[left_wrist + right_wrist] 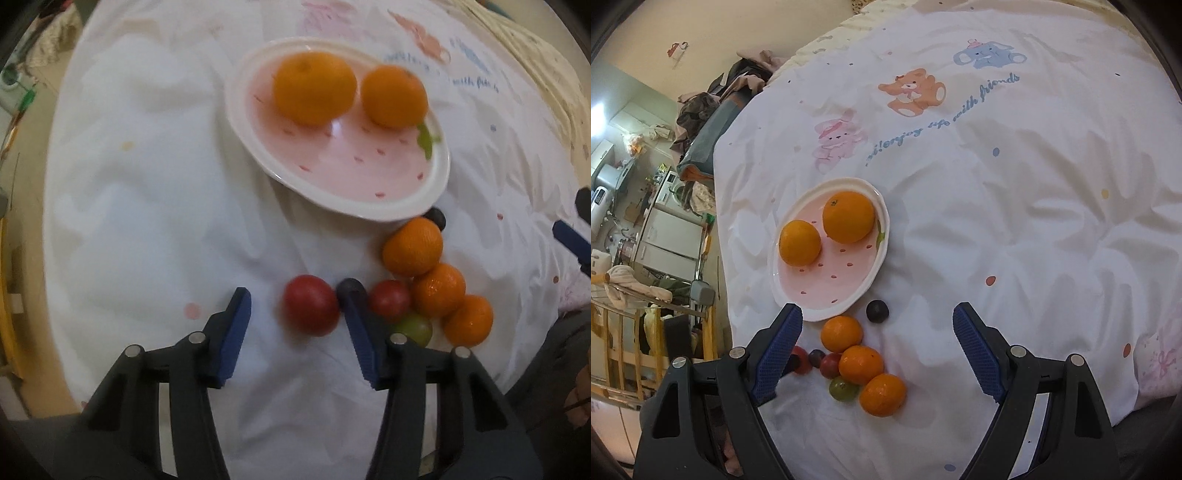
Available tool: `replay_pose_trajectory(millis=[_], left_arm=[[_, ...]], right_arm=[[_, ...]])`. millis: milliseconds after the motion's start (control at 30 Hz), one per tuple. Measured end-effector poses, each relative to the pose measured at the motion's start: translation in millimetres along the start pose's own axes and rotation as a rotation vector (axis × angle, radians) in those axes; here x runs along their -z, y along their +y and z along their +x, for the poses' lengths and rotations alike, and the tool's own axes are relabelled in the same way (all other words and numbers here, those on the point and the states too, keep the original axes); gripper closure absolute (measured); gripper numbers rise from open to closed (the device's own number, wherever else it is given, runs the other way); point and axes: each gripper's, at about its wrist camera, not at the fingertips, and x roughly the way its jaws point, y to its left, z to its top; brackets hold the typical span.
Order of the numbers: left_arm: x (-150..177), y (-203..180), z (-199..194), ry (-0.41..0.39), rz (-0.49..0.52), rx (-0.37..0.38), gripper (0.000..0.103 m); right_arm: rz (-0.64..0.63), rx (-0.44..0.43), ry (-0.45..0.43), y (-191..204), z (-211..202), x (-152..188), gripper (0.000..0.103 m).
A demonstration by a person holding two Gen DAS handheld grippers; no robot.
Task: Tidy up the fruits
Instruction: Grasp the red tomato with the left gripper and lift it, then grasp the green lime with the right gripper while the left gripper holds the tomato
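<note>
My left gripper (295,295) points down at the bed, and a red tomato (312,310) lies between its blue pads. The right pad sits close by the tomato while the left pad stands apart, so the gripper is open. A dark grape (351,288), a smaller red tomato (389,299), a green grape (415,328) and three mandarins (439,290) lie just to the right. A pink plate (332,199) holds two oranges (314,88). My right gripper (877,309) hovers open above the fruit pile (860,363), with nothing between its pads.
Everything rests on a rumpled white quilt (997,221) with cartoon prints. A second dark grape (877,311) lies by the plate's rim (827,314). The bed's edge falls off at the left, with cluttered furniture (665,240) beyond it. One finger of the right gripper (570,240) shows at the right edge of the left wrist view.
</note>
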Motion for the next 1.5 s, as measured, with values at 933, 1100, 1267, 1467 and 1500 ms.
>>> replay_pose_trajectory(millis=[933, 1100, 1267, 1467, 1500], left_arm=[[-1, 26, -68, -0.238, -0.121, -0.010, 0.075], [1, 30, -71, -0.225, -0.143, -0.015, 0.075], [3, 34, -80, -0.245, -0.155, -0.005, 0.075], [3, 38, -86, -0.252, -0.169, 0.033, 0.075], [2, 38, -87, -0.252, -0.169, 0.036, 0.075]], right_arm=[[0.027, -0.159, 0.344, 31, 48, 60, 0.043], [0.111, -0.039, 0.338, 33, 69, 85, 0.057], [0.203, 0.049, 0.233, 32, 82, 94, 0.057], [0.173, 0.145, 0.144, 44, 89, 96, 0.064], [0.159, 0.160, 0.135, 45, 89, 96, 0.068]])
